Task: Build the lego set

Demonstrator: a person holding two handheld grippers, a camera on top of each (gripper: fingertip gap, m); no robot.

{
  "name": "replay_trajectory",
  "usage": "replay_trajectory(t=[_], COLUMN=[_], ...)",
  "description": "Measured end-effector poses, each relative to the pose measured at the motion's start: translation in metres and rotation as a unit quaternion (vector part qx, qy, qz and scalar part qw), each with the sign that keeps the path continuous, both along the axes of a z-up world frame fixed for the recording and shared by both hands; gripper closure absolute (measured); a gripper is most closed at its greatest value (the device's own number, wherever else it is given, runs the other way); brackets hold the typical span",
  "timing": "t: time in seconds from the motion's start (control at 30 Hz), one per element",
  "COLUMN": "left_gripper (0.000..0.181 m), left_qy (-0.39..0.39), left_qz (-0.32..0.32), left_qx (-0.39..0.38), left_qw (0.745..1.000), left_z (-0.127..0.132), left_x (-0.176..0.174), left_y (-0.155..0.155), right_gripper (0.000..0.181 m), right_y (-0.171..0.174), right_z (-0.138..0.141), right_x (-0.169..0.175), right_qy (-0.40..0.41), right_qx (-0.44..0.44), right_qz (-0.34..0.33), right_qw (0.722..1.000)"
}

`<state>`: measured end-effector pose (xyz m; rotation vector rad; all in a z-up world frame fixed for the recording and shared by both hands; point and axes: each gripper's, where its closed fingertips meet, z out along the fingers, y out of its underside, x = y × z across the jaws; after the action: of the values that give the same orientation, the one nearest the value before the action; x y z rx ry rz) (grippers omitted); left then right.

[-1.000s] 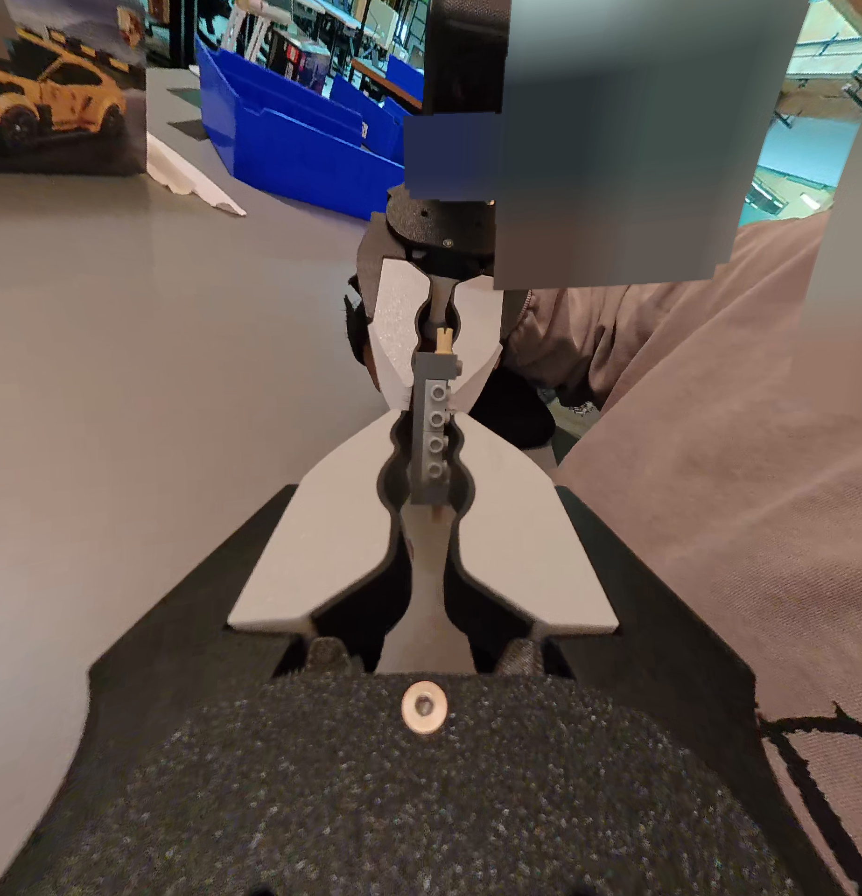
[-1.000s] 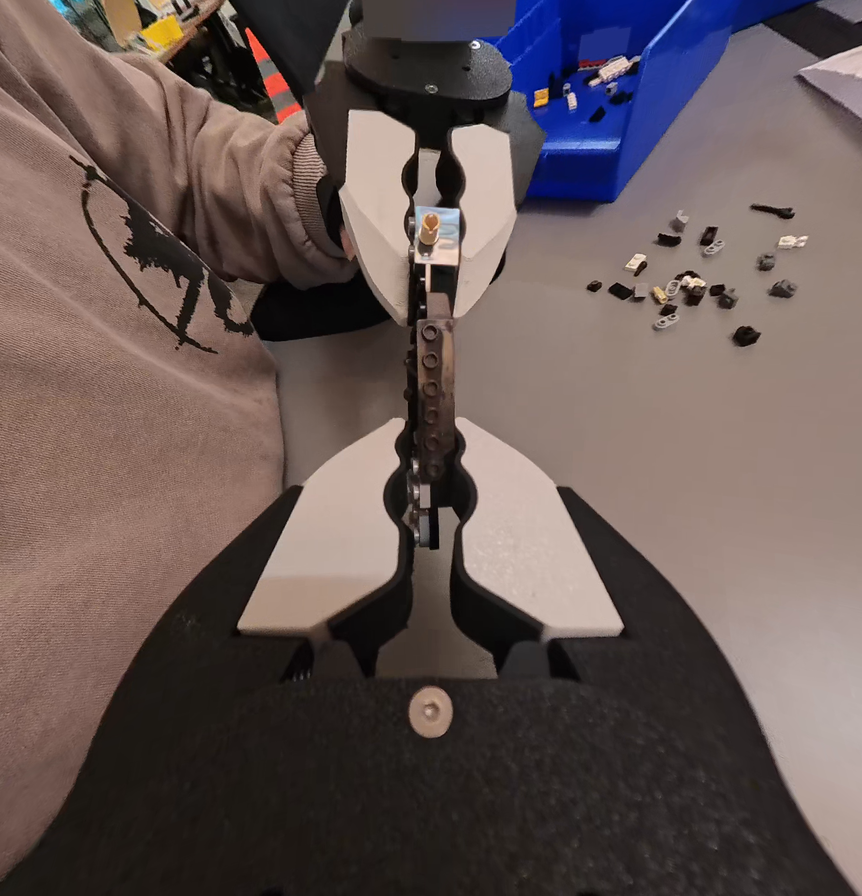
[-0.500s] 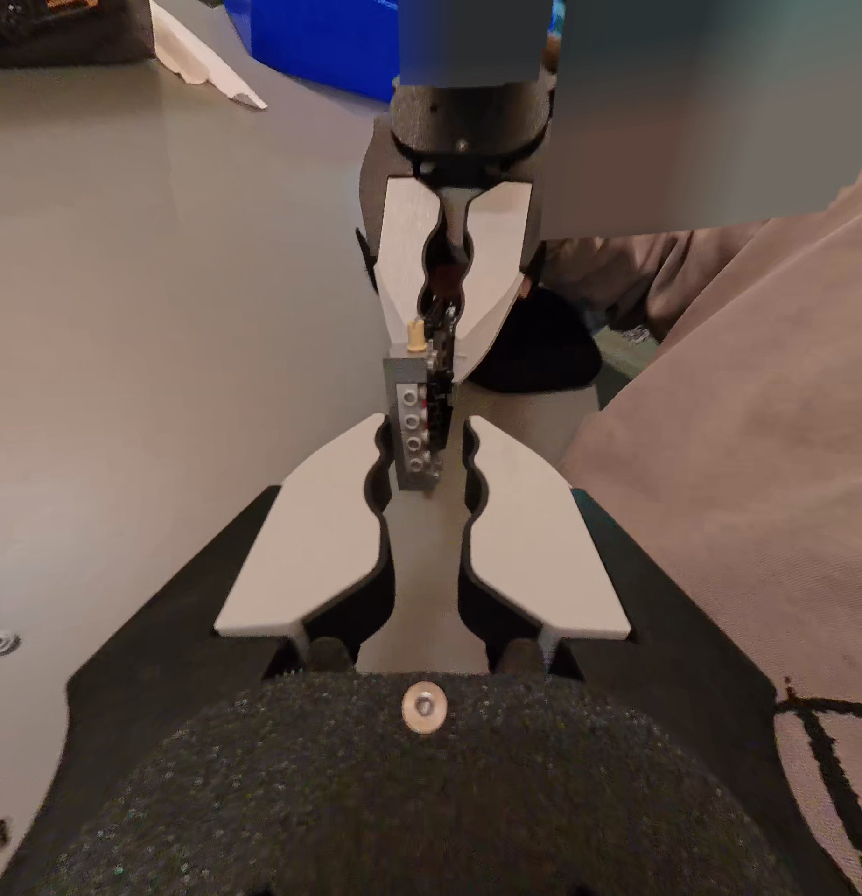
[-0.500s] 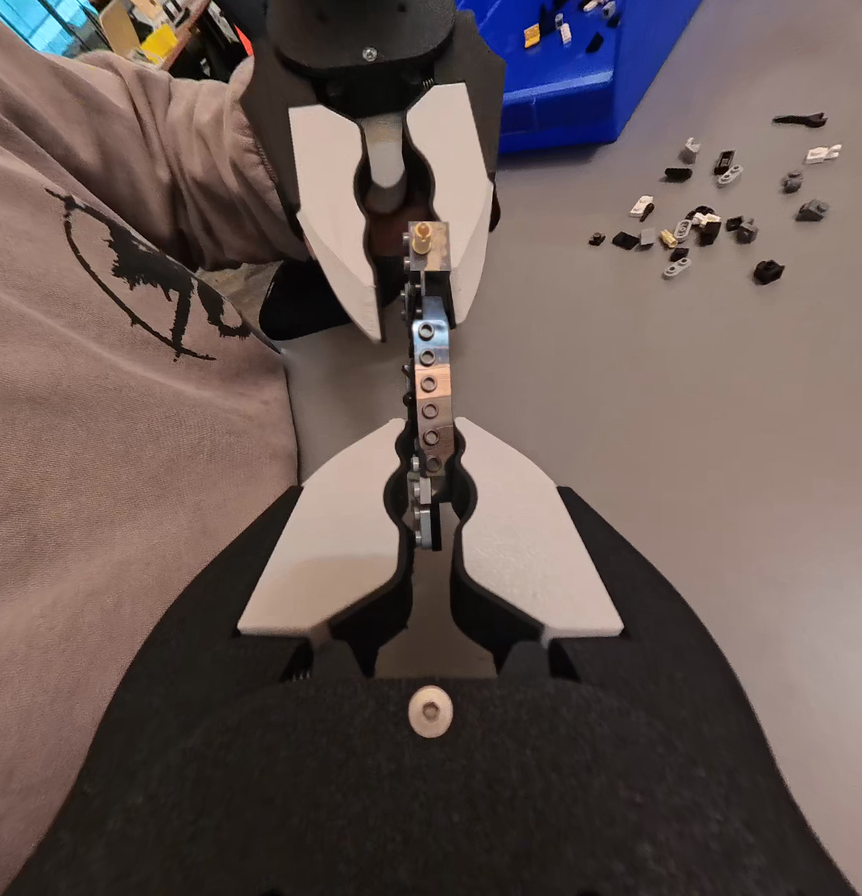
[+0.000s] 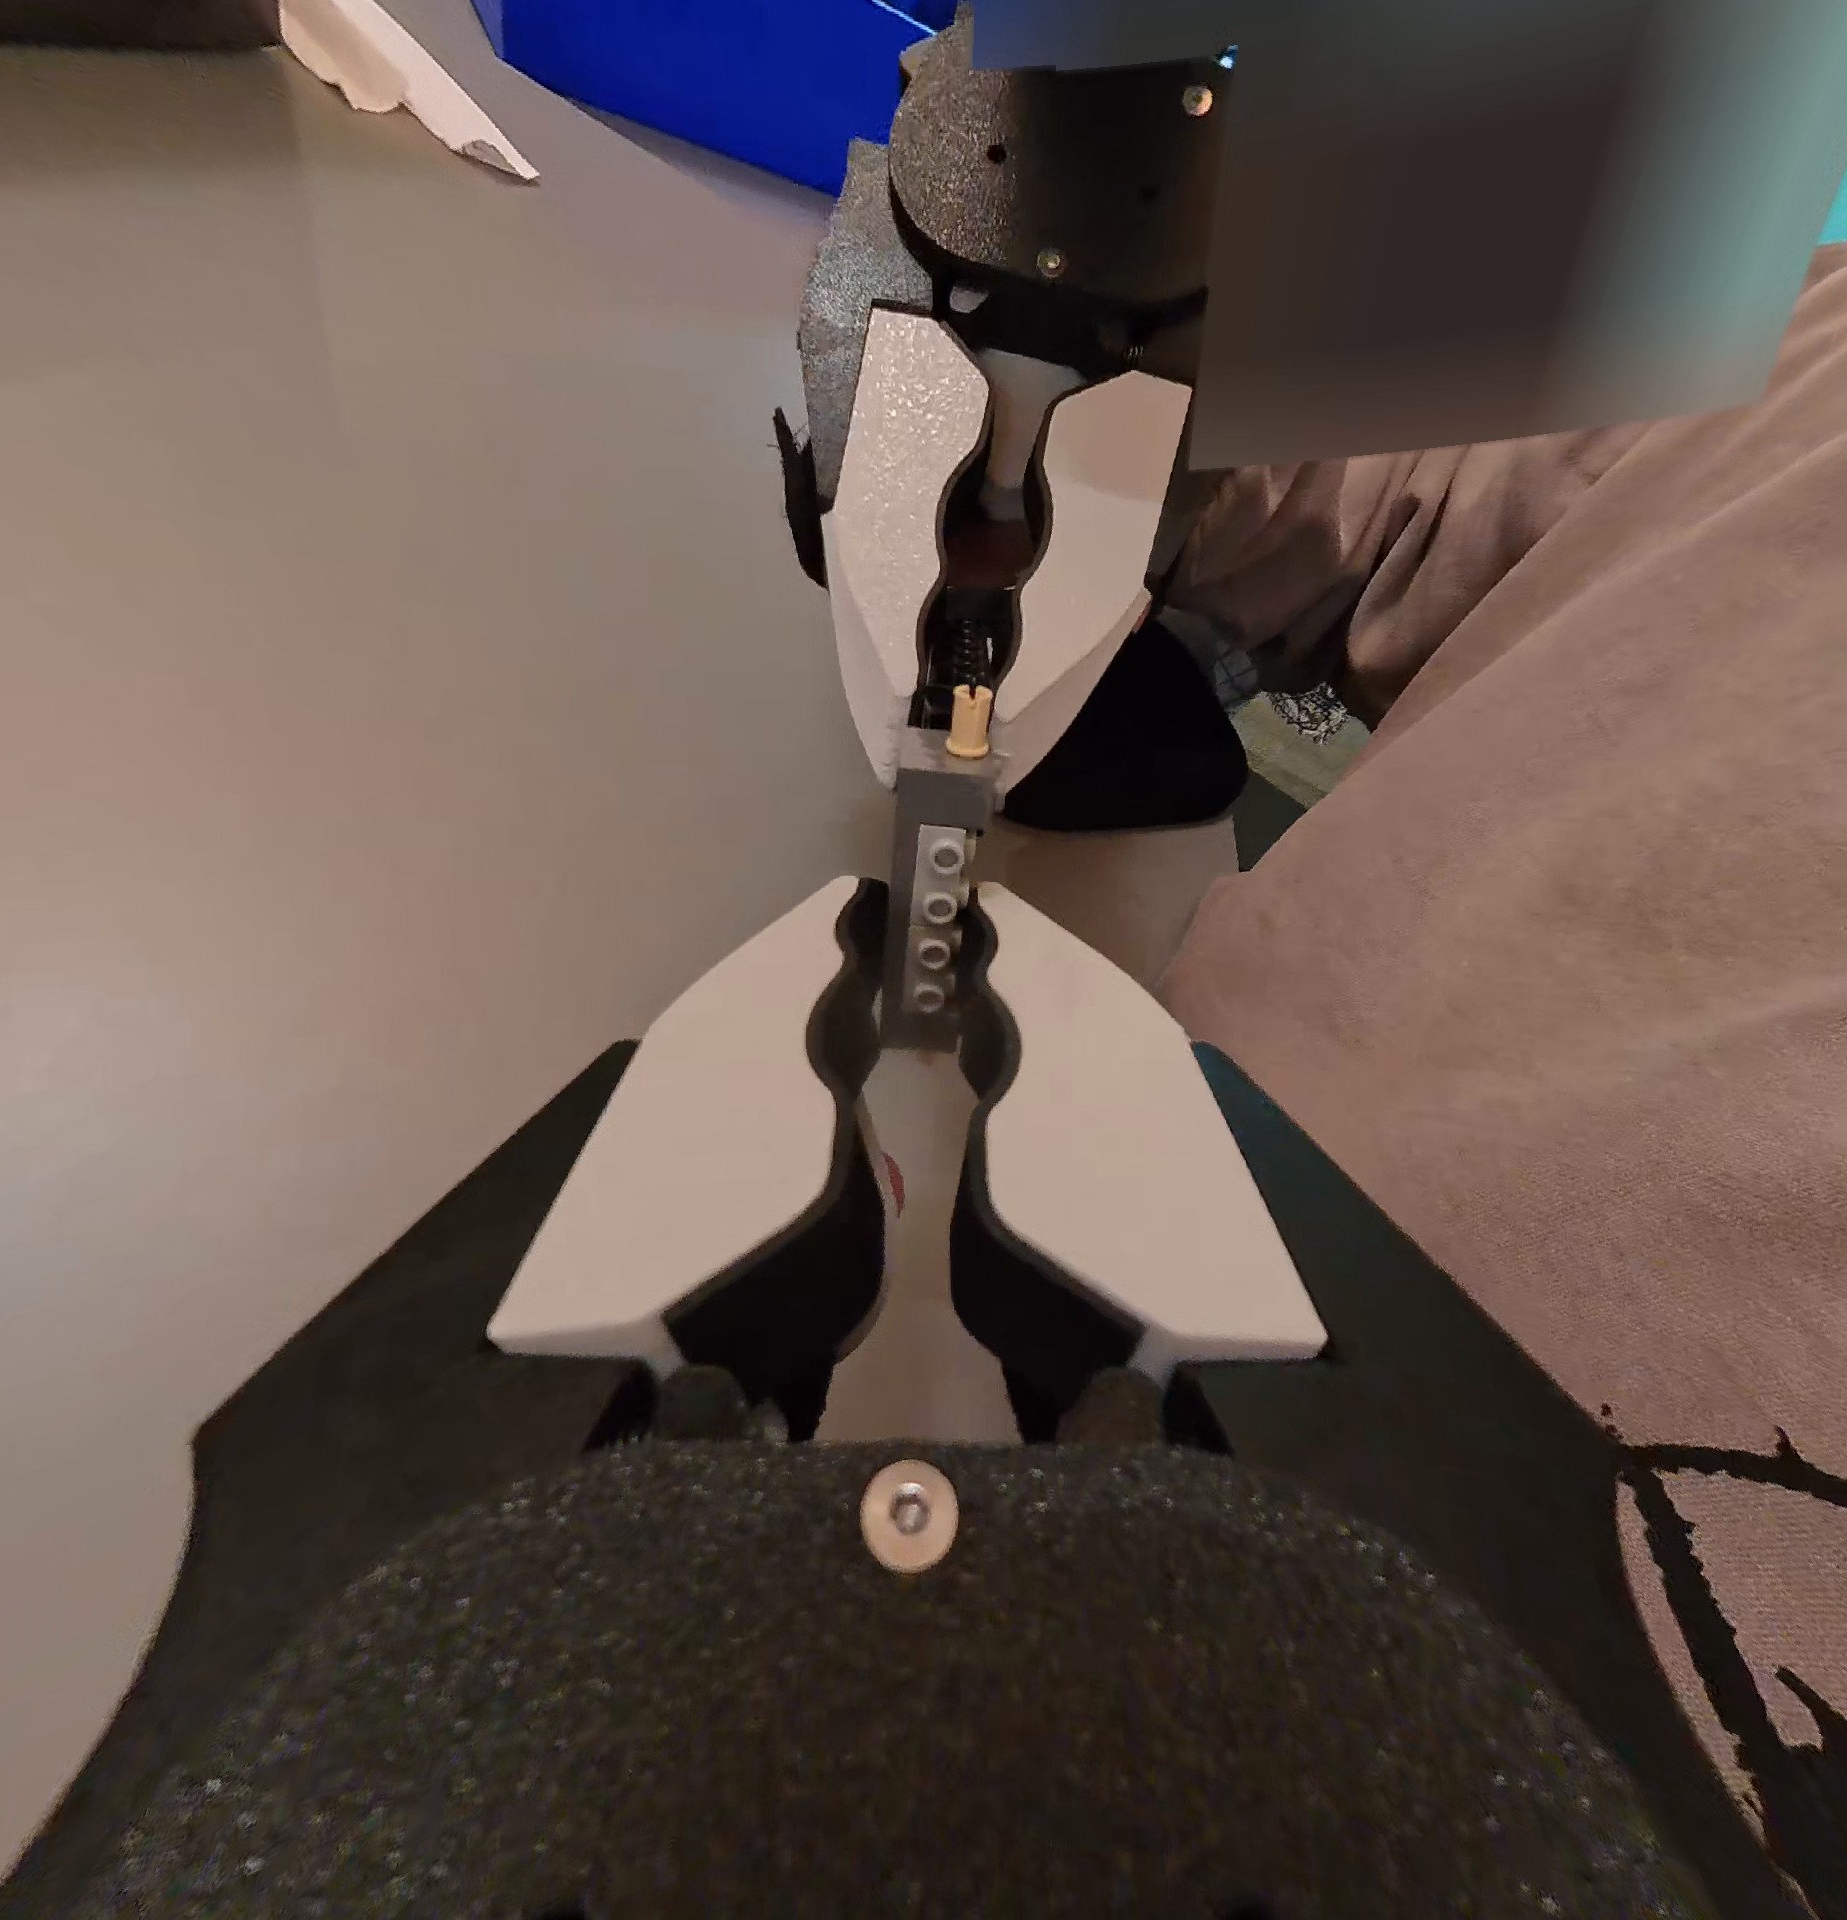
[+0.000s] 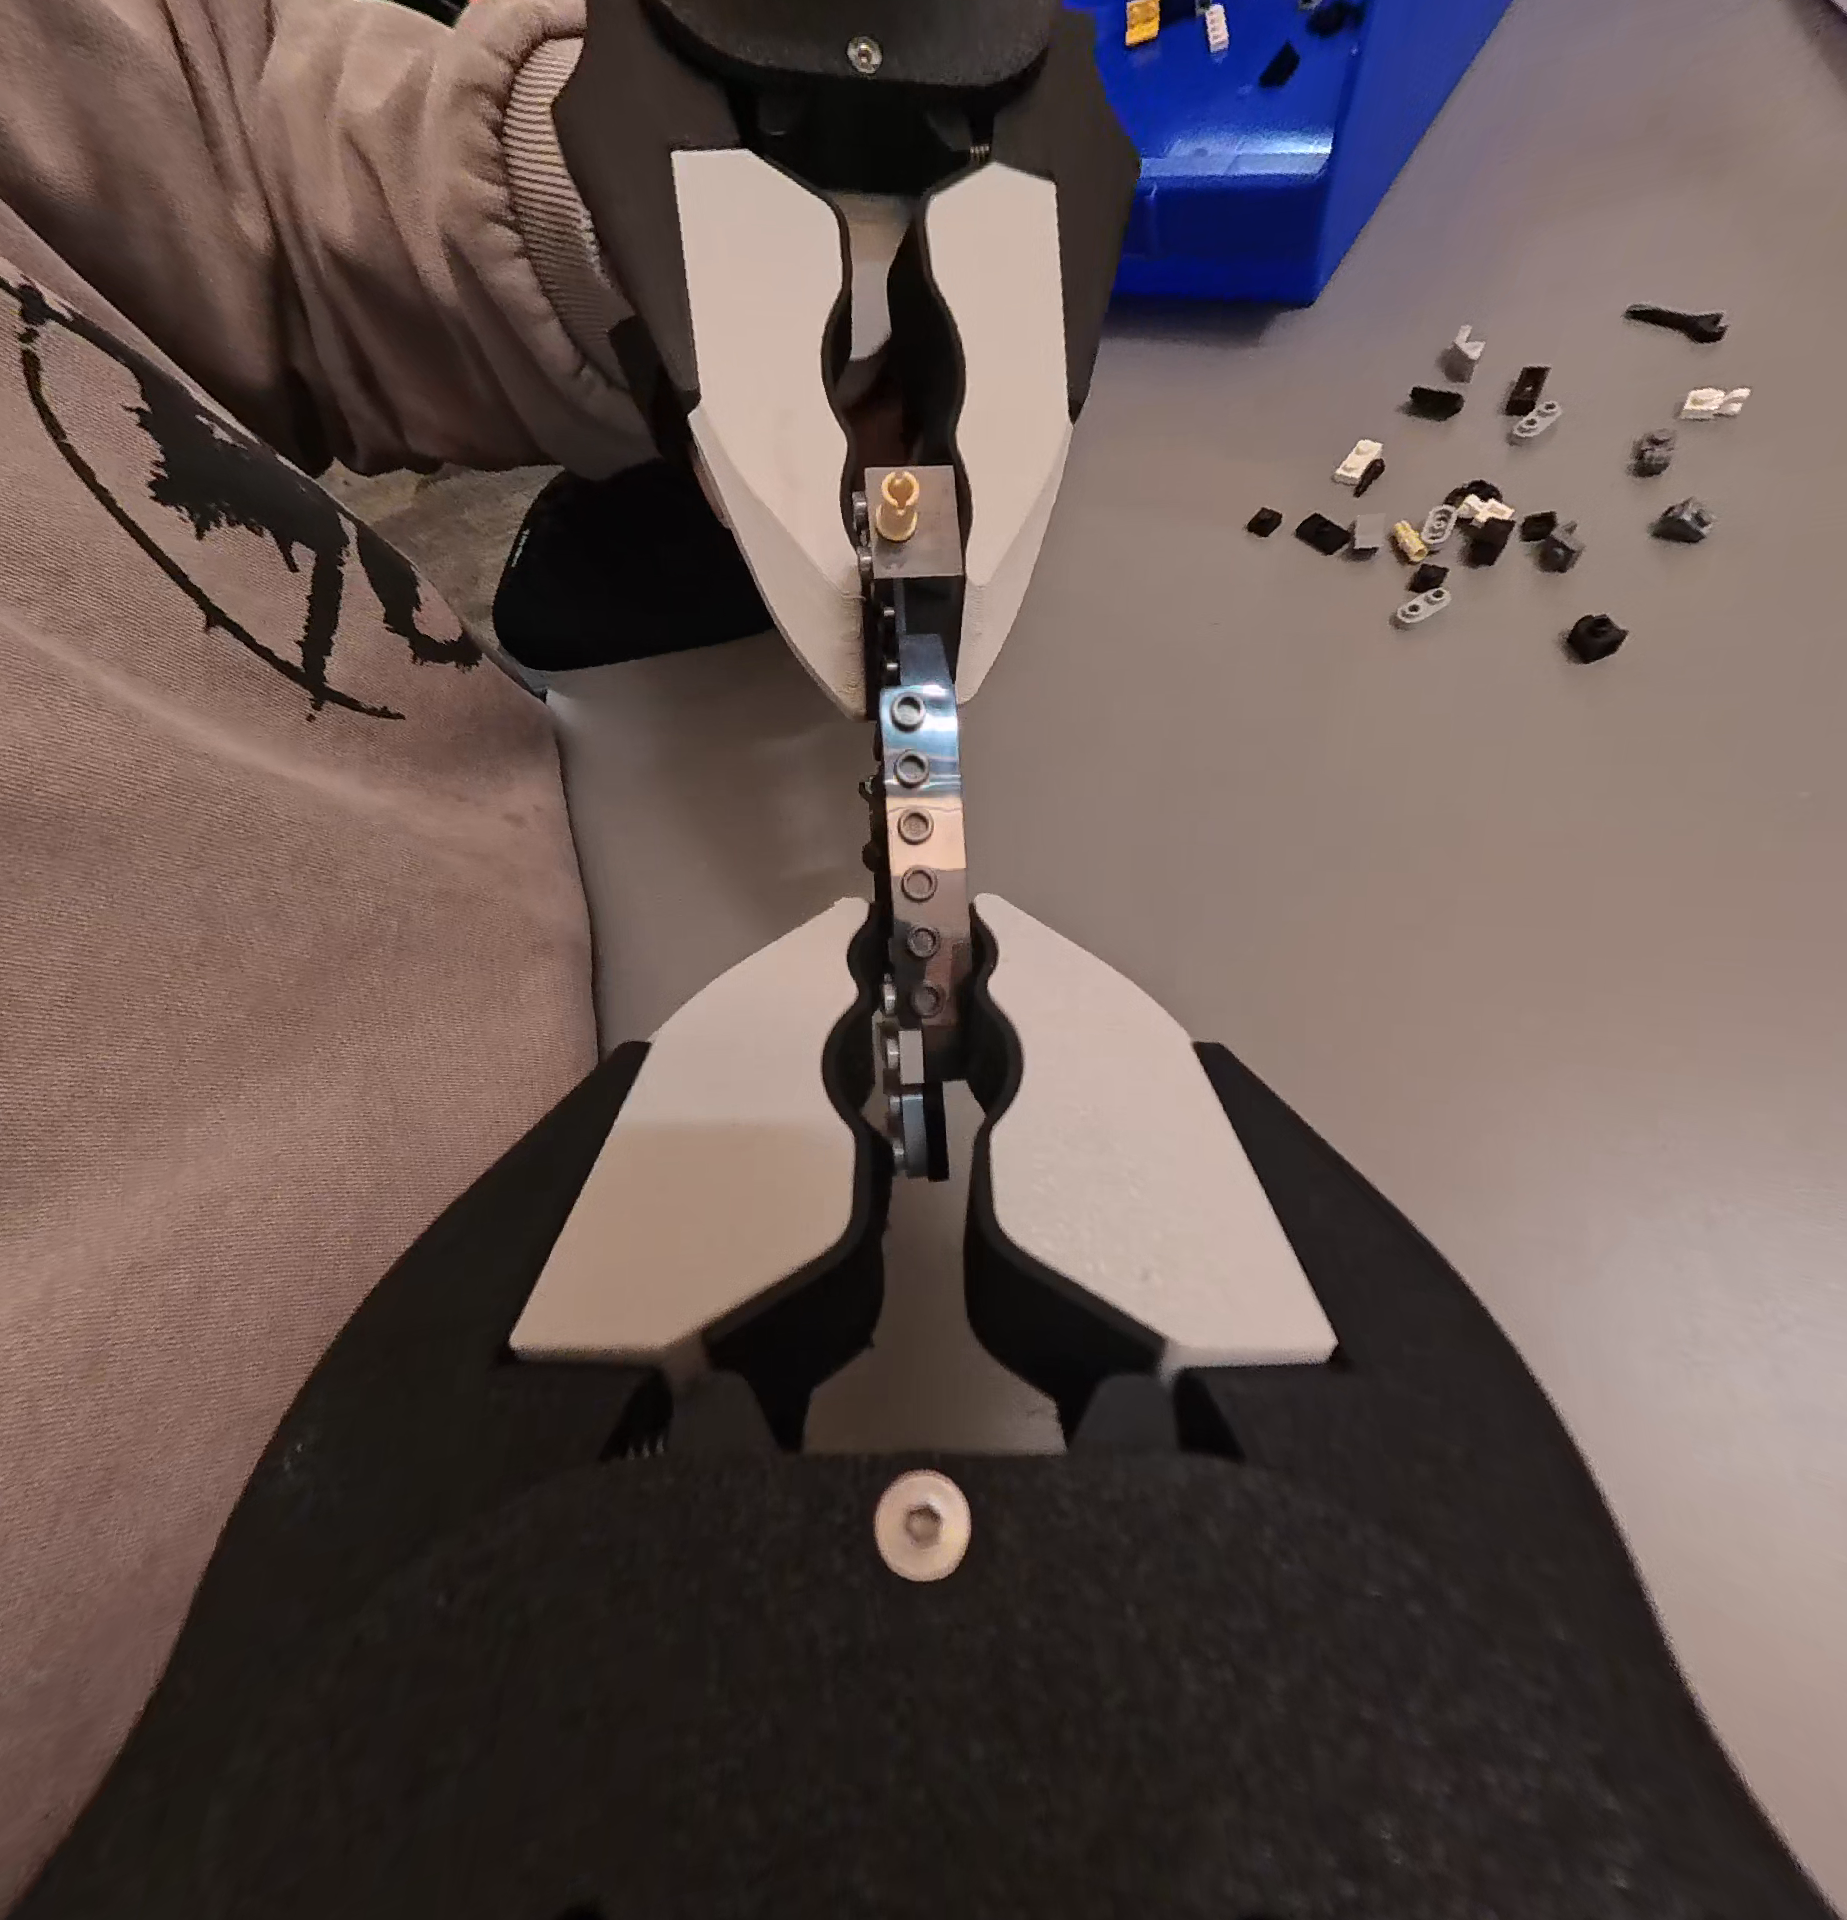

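The left two-finger gripper with white fingers (image 5: pixel 924 935) and the right white-fingered gripper (image 6: pixel 919 966) point tip to tip; each pair of jaws is nearly closed, clamping.

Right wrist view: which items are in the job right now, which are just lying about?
In play:
- grey assembly, held between both grippers
- tan pin on its far end
- right gripper
- left gripper

Lying about:
- loose pieces on the table
- blue bin
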<state>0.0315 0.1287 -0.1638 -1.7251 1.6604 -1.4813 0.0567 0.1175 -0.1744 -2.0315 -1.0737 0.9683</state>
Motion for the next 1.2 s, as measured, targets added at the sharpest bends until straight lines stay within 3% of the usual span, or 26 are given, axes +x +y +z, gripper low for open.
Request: replay_trajectory(t=[0.13, 0.23, 0.3, 0.37, 0.97, 1.03, 1.13, 1.2], left_gripper=[0.168, 0.167, 0.156, 0.166, 0.168, 0.168, 0.167, 0.153], left_qy=[-0.011, -0.022, -0.031, -0.037, -0.065, -0.082, -0.128, -0.131], left_qz=[-0.006, 0.004, 0.007, 0.016, 0.02, 0.007, -0.008, -0.004], left_qx=[0.01, 0.065, 0.078, 0.08, 0.013, 0.045, 0.159, 0.224], left_qw=[1.0, 0.998, 0.996, 0.996, 0.998, 0.996, 0.979, 0.966], left_z=[-0.001, -0.002, 0.002, 0.003, 0.009, 0.01, 0.014, 0.012], left_x=[0.0, 0.001, 0.002, 0.003, 0.002, 0.001, -0.001, -0.003], left_y=[0.0, 0.005, 0.007, 0.009, 0.004, 0.001, 0.002, 0.009], right_gripper=[0.169, 0.169, 0.168, 0.169, 0.169, 0.169, 0.169, 0.169], right_y=[0.0, 0.004, 0.004, 0.004, 0.002, 0.001, 0.004, 0.007], right_z=[-0.001, -0.006, -0.008, -0.009, -0.002, -0.001, 0.003, 0.008], right_x=[0.0, 0.0, -0.001, -0.001, -0.003, -0.004, -0.006, -0.007], right_qy=[-0.003, -0.02, -0.023, -0.021, 0.002, -0.002, -0.016, -0.022], right_qx=[0.007, 0.03, 0.032, 0.03, 0.043, 0.07, 0.155, 0.228], right_qz=[-0.002, -0.01, -0.013, -0.014, -0.019, -0.009, -0.013, -0.023], right_qw=[1.0, 0.999, 0.999, 0.999, 0.999, 0.998, 0.988, 0.973])
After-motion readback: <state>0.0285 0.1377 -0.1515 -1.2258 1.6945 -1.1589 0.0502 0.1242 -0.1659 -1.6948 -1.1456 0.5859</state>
